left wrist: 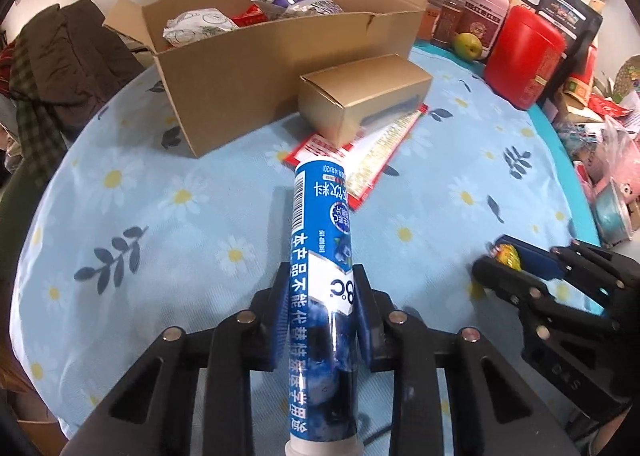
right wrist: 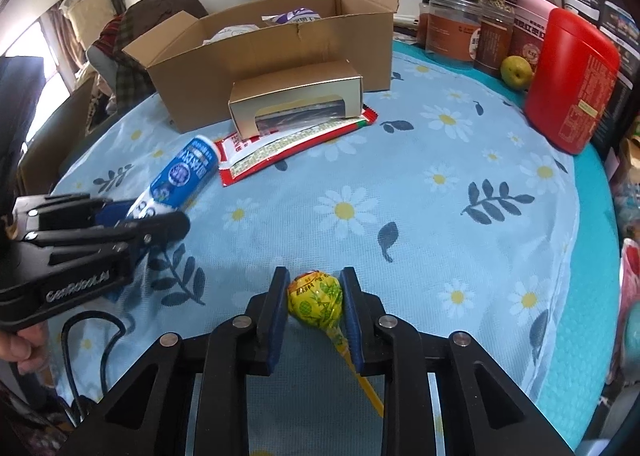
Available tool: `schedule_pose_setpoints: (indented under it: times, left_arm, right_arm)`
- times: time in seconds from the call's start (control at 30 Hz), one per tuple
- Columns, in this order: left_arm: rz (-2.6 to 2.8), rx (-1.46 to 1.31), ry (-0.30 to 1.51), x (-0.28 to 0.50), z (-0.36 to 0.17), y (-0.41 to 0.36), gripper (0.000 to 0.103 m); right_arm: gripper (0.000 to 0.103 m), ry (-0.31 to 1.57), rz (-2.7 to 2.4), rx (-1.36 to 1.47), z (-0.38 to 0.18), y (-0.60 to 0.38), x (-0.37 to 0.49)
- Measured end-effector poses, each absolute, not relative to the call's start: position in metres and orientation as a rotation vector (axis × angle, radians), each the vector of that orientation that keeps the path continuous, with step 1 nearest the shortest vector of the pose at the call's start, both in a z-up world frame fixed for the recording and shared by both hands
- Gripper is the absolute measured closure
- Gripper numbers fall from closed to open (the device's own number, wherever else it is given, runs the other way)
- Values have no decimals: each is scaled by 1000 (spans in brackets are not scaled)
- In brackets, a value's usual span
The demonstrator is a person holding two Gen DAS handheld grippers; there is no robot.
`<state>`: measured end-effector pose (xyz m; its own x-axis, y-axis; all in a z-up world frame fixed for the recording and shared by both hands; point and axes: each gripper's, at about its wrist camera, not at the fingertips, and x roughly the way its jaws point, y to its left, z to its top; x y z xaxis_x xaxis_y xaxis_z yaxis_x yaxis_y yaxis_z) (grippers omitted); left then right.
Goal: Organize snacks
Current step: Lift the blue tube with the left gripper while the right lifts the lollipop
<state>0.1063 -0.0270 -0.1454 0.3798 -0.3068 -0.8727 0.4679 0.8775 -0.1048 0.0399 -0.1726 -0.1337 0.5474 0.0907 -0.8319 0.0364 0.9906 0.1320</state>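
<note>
My left gripper (left wrist: 321, 284) is shut on a blue tube of drink tablets (left wrist: 322, 256), held level just above the flowered cloth; the tube also shows in the right wrist view (right wrist: 176, 179). My right gripper (right wrist: 314, 288) is shut on a yellow lollipop (right wrist: 316, 298), its stick pointing back toward me; it shows in the left wrist view (left wrist: 506, 258) at the right. An open cardboard box (left wrist: 260, 67) with several snack bags stands at the back. A small gold box (left wrist: 364, 99) sits on a red-edged packet (left wrist: 368, 159) in front of it.
Jars (right wrist: 452, 27), a red canister (right wrist: 568, 79), a green pear (right wrist: 516, 71) and dark bags line the back right edge. Clothes (left wrist: 60, 67) are piled on a chair at the left. A black cable (right wrist: 104, 340) lies near the front left.
</note>
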Motion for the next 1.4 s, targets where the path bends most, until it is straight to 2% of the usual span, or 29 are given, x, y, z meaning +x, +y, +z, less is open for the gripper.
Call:
schedule_pose_setpoints:
  times: [0.43,0.63,0.77,1.4]
  left_arm:
    - [-544,175,1118,85,-145,-25,75]
    - [-546,255,1079,86,-146,-36,75]
    - [-555,201,1071,89,-145,-32,75]
    - [-632,110,943,56,-82,-12,75]
  right_arm:
    - [78,985,54,177,-131,-177,33]
    - [78,989,52,174,-132,-176,31]
    - [78,986,57,176,-131,-175,30]
    - [78,867,172,173,-83,-154,14]
